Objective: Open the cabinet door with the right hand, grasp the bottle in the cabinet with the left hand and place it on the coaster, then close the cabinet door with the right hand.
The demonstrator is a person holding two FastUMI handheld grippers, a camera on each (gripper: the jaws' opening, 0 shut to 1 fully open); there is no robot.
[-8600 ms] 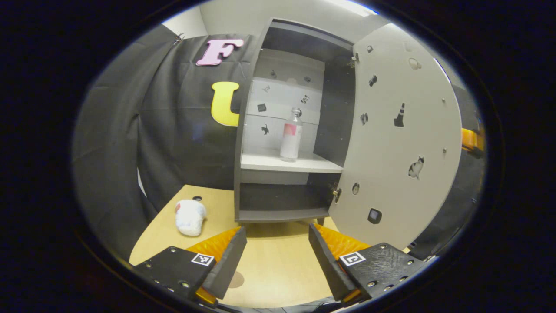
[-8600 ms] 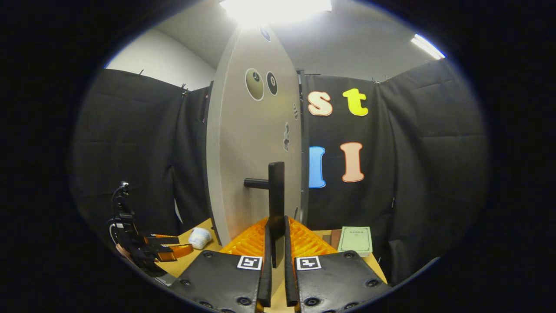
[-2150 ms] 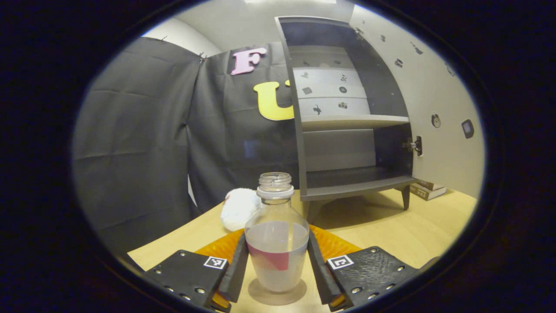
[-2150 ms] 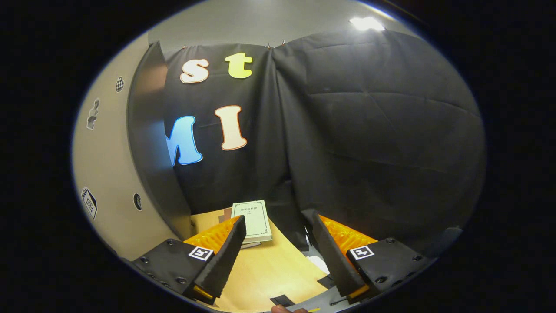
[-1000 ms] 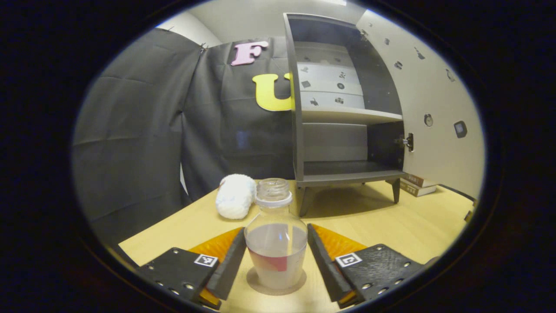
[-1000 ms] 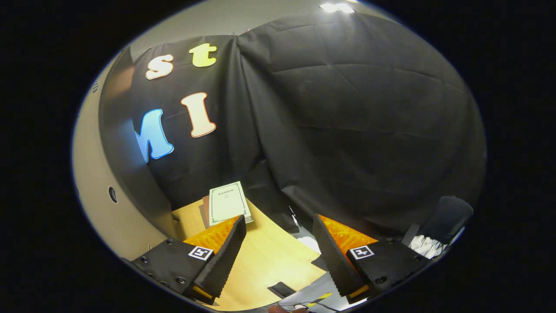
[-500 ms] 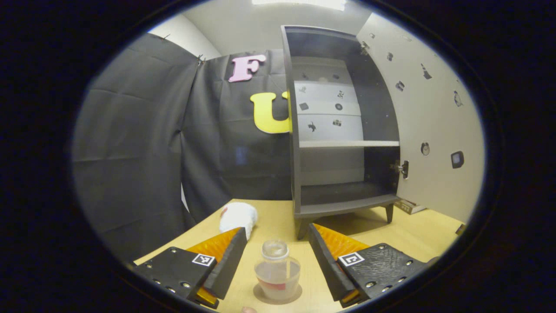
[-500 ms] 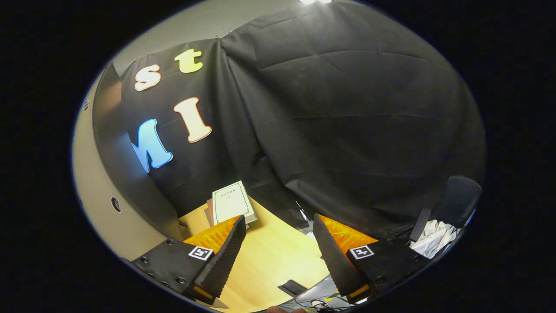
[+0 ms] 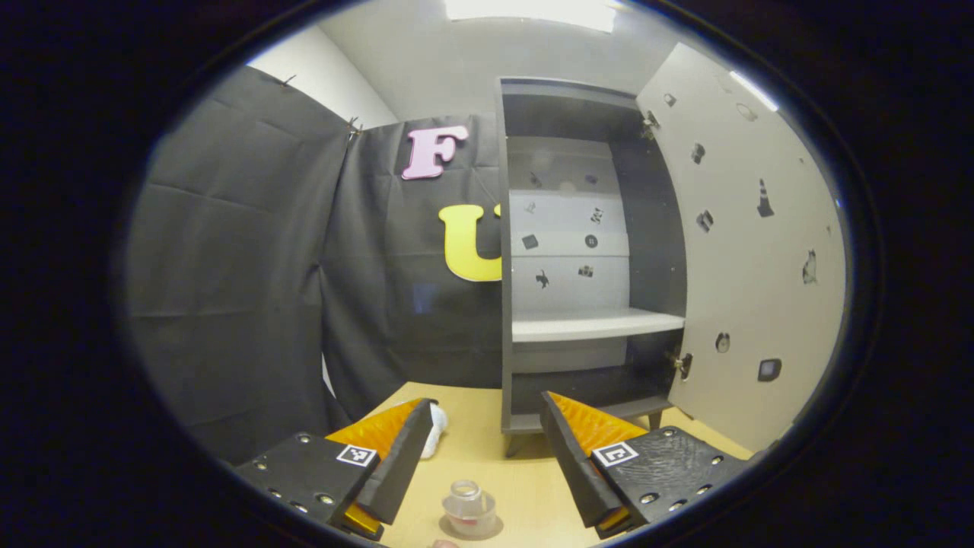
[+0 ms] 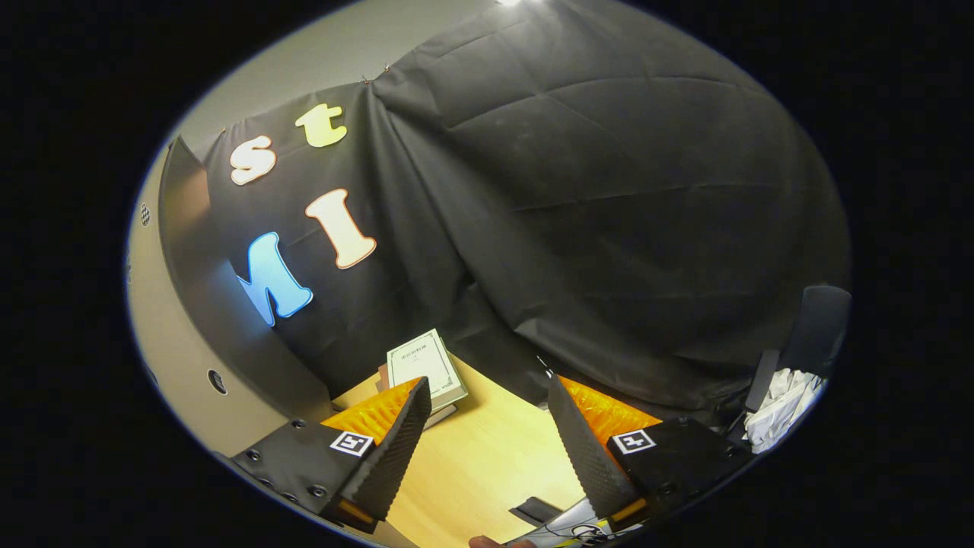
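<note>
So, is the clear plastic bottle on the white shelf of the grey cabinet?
No, the clear plastic bottle stands on the round coaster on the table; the white shelf is bare.

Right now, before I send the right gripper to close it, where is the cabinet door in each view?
Left gripper view: the cabinet door stands swung open at the right, beside the cabinet.
Right gripper view: the cabinet door curves along the far left edge, left of the books.
Shared landmark: the wooden table, at the bottom of both.
</note>
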